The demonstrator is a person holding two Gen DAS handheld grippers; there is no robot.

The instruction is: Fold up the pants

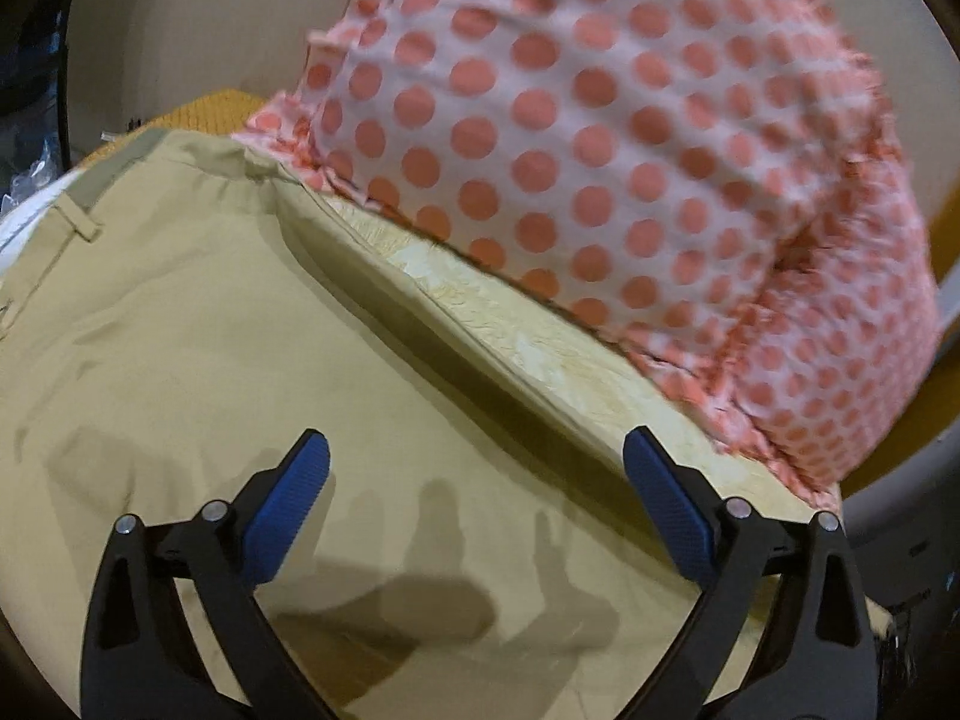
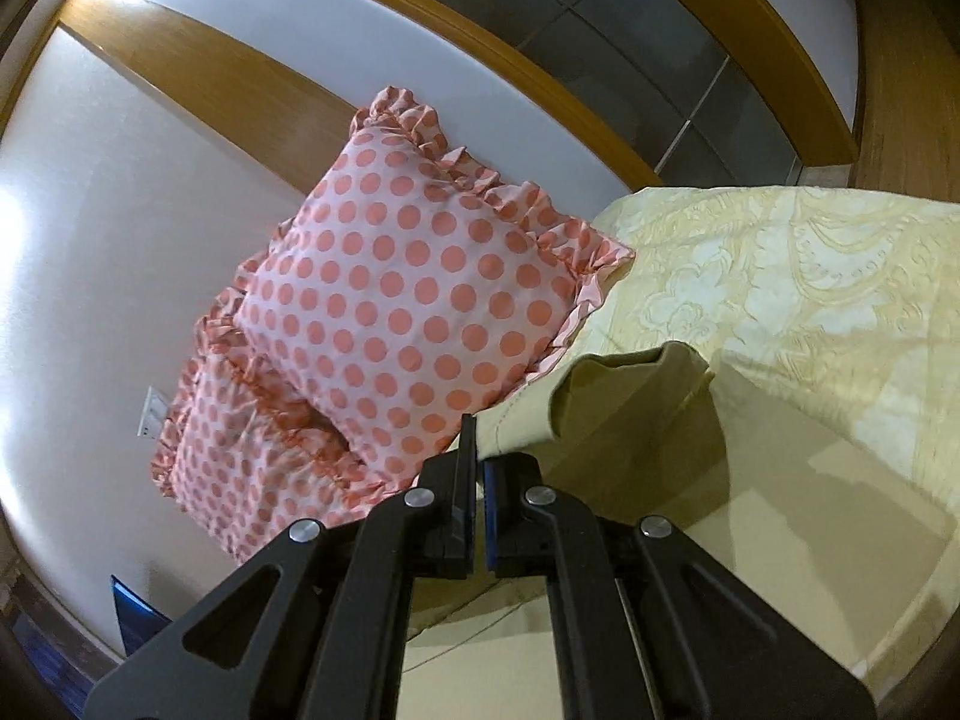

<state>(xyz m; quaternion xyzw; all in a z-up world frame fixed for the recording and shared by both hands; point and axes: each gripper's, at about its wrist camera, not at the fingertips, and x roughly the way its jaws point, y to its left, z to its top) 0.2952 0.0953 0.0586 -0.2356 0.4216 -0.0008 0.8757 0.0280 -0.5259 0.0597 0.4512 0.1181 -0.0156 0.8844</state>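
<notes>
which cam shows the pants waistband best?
Left wrist: the khaki pants lie spread under the open left gripper, waistband visible. Right wrist shows only a lifted fabric edge pinched in the right gripper.

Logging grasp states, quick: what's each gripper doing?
Left gripper: open, empty, above the khaki pants.
Right gripper: shut on the pants' edge.

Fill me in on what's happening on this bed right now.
A person with a handheld gripper in each hand is folding khaki pants spread on a cream patterned bedspread. The right gripper is shut on an edge of the pants fabric and holds it lifted off the bed. The left gripper is open, hovering over the flat part of the pants and holding nothing. Polka-dot pillows lie right beside the pants.
</notes>
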